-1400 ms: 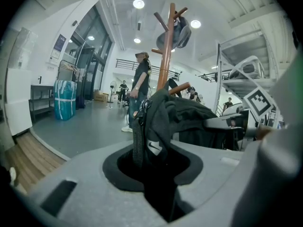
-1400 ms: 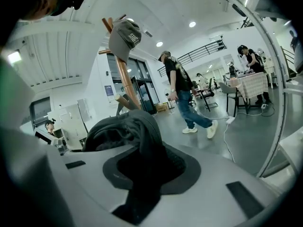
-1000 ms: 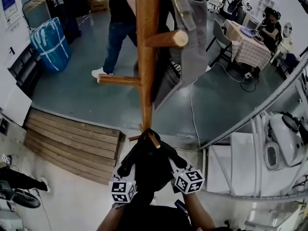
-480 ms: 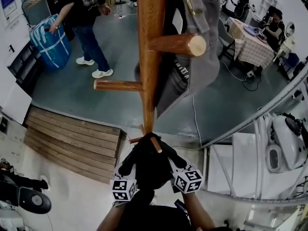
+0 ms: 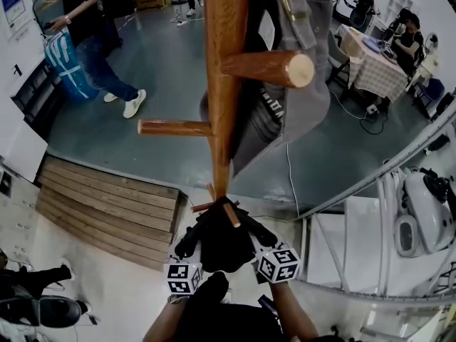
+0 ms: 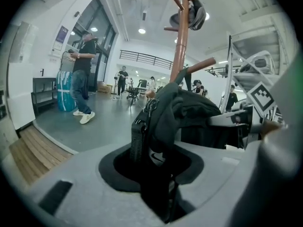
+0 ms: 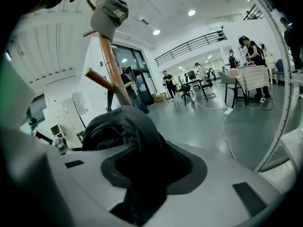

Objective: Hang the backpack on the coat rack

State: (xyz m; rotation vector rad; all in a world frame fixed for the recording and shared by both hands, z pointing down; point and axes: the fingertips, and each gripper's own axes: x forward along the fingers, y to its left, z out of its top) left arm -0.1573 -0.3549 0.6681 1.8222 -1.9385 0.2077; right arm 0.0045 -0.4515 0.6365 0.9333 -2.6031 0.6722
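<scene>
The black backpack (image 5: 222, 244) hangs bunched at the foot of the wooden coat rack pole (image 5: 226, 84), draped over a short low peg (image 5: 231, 214) that pokes out through it. My left gripper (image 5: 187, 246) and right gripper (image 5: 262, 235) flank it from below. In the left gripper view, a black strap and zipper of the backpack (image 6: 184, 112) run down between the jaws of the left gripper (image 6: 161, 174). In the right gripper view, black backpack fabric (image 7: 123, 126) fills the gap of the right gripper (image 7: 142, 183). Both pairs of jaws have just been opening a little, with fabric still between them.
A grey bag (image 5: 299, 84) hangs by a higher peg (image 5: 267, 68), and a cap (image 7: 110, 13) tops the pole. A side peg (image 5: 174, 127) juts left. A wooden step (image 5: 107, 205) lies left and white equipment (image 5: 420, 212) right. A person (image 5: 85, 20) walks at the far left.
The walking person has gone from mid-floor to the far left by the blue bag. Both grippers and the backpack stay at about the same spot below the pole.
</scene>
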